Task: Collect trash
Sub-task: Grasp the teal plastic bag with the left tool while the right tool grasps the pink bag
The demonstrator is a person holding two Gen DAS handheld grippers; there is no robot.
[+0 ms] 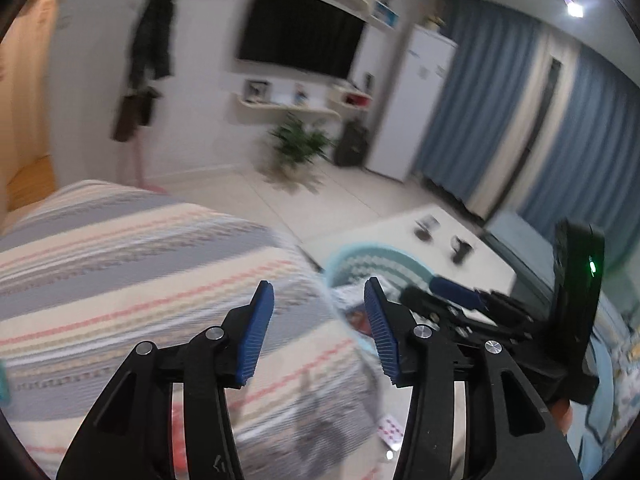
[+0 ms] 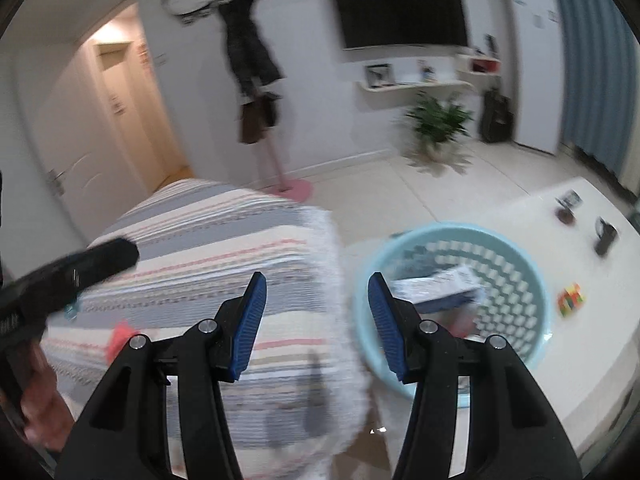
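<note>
We find both grippers raised with jaws apart and nothing between them: the left gripper (image 1: 319, 334) over the striped blanket (image 1: 120, 264), the right gripper (image 2: 316, 326) beside it. The light blue basket (image 2: 520, 344) stands on the white table (image 2: 592, 360), holding printed packaging (image 2: 438, 286).

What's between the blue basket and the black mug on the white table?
Only bare white table lies between the blue basket and the black mug, seen in the right wrist view.
</note>
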